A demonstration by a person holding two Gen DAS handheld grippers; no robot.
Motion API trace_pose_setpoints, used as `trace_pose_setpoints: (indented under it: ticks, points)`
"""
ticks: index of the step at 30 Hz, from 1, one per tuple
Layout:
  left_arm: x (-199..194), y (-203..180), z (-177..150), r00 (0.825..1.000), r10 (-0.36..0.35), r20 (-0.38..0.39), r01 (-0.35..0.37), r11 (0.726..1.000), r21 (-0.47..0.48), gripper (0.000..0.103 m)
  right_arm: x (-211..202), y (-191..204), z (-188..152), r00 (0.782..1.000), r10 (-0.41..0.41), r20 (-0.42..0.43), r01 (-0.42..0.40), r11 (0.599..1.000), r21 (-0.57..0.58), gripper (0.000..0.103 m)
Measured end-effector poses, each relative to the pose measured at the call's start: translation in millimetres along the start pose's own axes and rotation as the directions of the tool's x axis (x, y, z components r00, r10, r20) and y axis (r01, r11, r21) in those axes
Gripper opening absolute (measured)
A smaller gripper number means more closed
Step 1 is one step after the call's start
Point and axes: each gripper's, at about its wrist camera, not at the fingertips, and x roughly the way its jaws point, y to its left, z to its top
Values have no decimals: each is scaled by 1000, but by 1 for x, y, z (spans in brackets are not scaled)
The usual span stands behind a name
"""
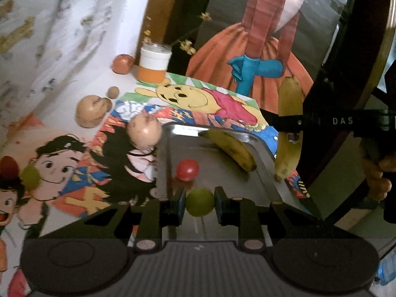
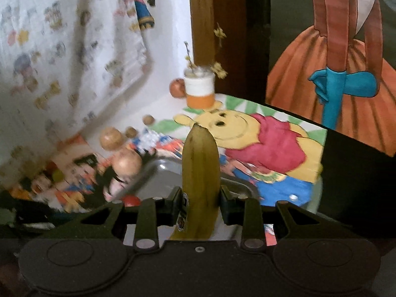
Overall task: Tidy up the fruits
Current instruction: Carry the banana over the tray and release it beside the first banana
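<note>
Left gripper [image 1: 200, 202]: its jaws are clamped on a small green round fruit [image 1: 200, 202], one pad pressed to each side of it.
Green fruit's place: held between the jaws above the near part of the metal tray [image 1: 266, 173]; it does not seem to touch the tray floor, though the left wrist view does not settle this.
Right gripper [image 2: 201, 199]: its jaws are clamped on a yellow banana [image 2: 200, 170], which stands nearly upright, its tip well beyond the jaws and its sticker end below them.
Same banana, left wrist view: it hangs beyond and to the right of the left jaws, just past the tray's right rim, gripped across its middle by the dark fingers of the other gripper.
In the tray: a red tomato [image 1: 187, 169] just beyond the left jaws; a second banana [image 1: 231, 149] farther beyond and slightly right, lying flat.
Left of the tray: a pale round fruit [image 1: 144, 130] at its far left corner; a brown lumpy fruit [image 1: 92, 111] beyond that; another green fruit [image 1: 30, 177] far left of the jaws.
Far beyond the jaws: an orange and white cup [image 1: 154, 63] with a reddish fruit [image 1: 122, 63] beside it.
Table [image 1: 74, 148]: covered with cartoon drawings.
</note>
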Motion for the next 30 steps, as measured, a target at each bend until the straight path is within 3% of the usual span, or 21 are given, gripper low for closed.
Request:
trace_pose_setpoints:
  ticks: [6, 18, 23, 30]
  points:
    - [17, -4, 2, 1000, 13, -13, -13, 1000, 1, 27, 27, -13, -2, 994, -66, -82, 63, 997, -46, 34]
    - [41, -6, 7, 997, 69, -29, -69, 998, 0, 27, 91, -16, 17, 983, -97, -158, 77, 988, -131, 34]
    - [47, -4, 6, 996, 86, -30, -86, 996, 2, 27, 102, -6, 17, 981, -108, -158, 79, 980, -184, 34]
    - [54, -4, 3, 993, 112, -45, -112, 994, 2, 27, 106, -11, 14, 985, -100, -144, 75, 983, -169, 34]
